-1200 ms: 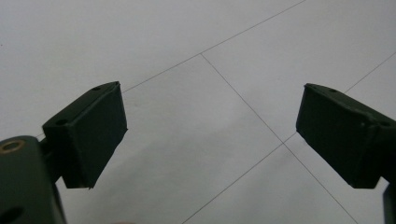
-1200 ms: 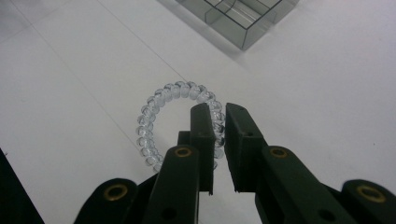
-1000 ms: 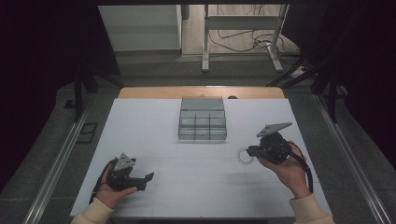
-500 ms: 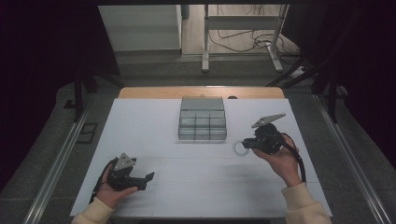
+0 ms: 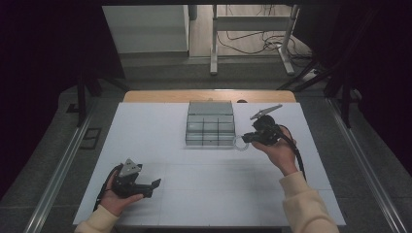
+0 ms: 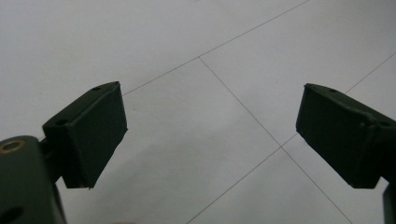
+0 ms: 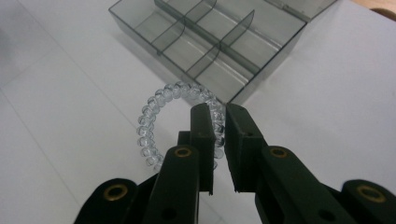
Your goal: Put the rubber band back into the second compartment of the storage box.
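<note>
Your right tool [image 7: 219, 135] is clamped on the clear coil band [image 7: 156, 109], pinching one side of the loop while the rest hangs free toward the bench [image 5: 145, 145]. The band is just beside the near right corner of the box [image 5: 210, 124], not yet over any compartment, and in the right gripper view every compartment that shows looks empty (the far ones are cut off by the frame). So the pick is done, as I judge it, and what is left is to carry the band over the box wall, lower it into a compartment and let go. Your left tool [image 6: 205, 140] is spread wide with nothing between its jaws, resting well away from the box, toward the near left of the bench, and it has no part in this step. Compared with a second ago, your right hand has moved up and in toward the box: then the band was well short of the box's near right corner, and now it sits right by it. Your left hand has stayed where it was, and the box has not shifted.
</note>
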Demonstrator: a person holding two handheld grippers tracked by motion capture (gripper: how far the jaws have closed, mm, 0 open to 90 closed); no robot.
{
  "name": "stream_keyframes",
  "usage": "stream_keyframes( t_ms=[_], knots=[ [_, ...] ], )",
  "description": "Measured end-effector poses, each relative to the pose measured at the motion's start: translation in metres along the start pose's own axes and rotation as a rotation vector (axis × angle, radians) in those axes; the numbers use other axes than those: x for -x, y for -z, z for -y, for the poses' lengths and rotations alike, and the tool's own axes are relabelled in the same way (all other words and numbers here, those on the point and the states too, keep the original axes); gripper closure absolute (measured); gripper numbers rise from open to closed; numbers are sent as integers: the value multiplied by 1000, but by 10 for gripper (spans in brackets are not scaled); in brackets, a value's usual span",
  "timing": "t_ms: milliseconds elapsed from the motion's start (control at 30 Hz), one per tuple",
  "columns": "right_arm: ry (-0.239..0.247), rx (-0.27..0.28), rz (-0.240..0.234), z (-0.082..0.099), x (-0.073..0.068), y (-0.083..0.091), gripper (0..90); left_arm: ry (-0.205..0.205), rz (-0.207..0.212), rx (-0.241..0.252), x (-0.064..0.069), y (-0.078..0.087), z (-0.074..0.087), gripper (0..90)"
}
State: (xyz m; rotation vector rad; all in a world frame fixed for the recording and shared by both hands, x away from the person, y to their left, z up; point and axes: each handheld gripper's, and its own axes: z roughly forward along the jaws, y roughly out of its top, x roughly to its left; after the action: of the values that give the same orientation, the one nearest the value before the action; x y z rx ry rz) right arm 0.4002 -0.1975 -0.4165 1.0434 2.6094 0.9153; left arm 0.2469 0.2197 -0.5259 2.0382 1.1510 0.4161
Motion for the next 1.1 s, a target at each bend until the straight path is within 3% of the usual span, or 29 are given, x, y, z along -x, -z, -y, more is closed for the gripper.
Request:
stream_keyframes(
  t_ms=[567,1100],
  knots=[
    [-5,12,9,-35,7,-22,813,-1,-1,2,0,0,0,93],
    [-38,6,11,-54,21,-43,813,-4,-1,1,0,0,0,93]
  ],
)
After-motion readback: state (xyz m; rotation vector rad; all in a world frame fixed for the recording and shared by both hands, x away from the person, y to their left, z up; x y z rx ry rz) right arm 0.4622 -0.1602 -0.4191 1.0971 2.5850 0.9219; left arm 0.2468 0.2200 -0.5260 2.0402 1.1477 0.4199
